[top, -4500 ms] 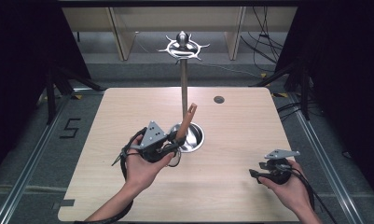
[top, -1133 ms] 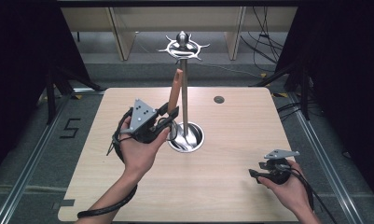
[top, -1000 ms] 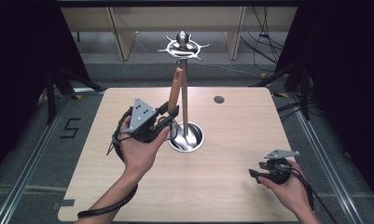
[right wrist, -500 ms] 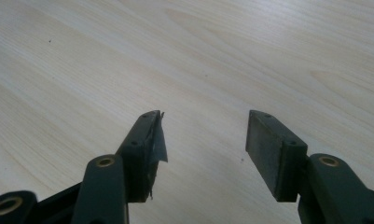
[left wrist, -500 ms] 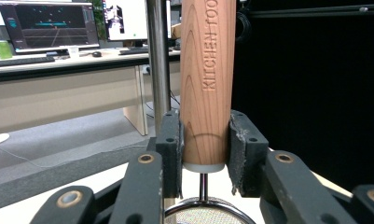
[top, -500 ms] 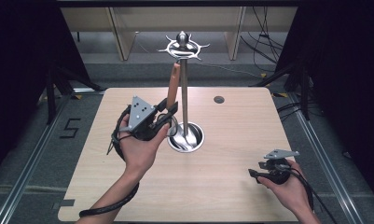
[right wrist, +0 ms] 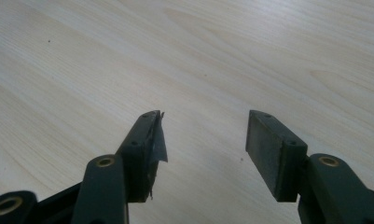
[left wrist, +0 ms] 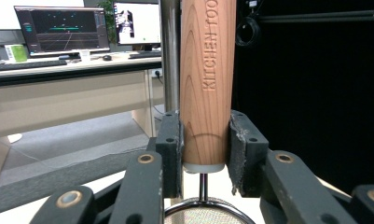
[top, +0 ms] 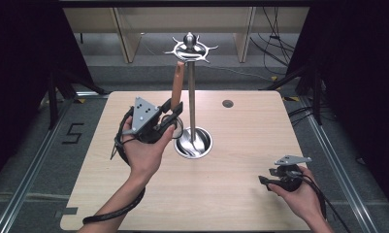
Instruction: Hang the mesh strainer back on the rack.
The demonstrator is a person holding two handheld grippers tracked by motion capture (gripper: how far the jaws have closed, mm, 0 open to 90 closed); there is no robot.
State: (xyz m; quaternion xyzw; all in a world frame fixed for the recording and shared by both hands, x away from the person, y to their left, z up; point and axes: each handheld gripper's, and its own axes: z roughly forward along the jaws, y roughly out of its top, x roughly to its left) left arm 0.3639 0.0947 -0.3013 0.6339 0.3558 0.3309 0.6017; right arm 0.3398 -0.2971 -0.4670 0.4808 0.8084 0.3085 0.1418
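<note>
My left gripper (top: 171, 114) is shut on the wooden handle (top: 177, 86) of a kitchen tool and holds it upright, just left of the steel stand's pole (top: 191, 97). The handle's top ends a little below the stand's ring of hooks (top: 190, 47). In the left gripper view both pads clamp the handle (left wrist: 208, 84), stamped "KITCHEN TOO", with the left gripper (left wrist: 205, 154) around its lower end. A thin wire runs down from it to a round mesh head (left wrist: 203, 216). My right gripper (top: 267, 180) rests low at the table's right front, and the right gripper (right wrist: 203, 140) stands open over bare wood.
The stand's round steel base (top: 194, 143) sits mid-table. A small dark disc (top: 227, 103) lies at the back right of the wooden table (top: 240, 204). The pole (left wrist: 169, 56) rises right behind the handle. Desks with monitors (left wrist: 58, 30) stand far off.
Since the earliest frame my left hand has lifted the tool off the base and stood its handle upright beside the pole. Over the last second it barely shifts. The right hand stays put.
</note>
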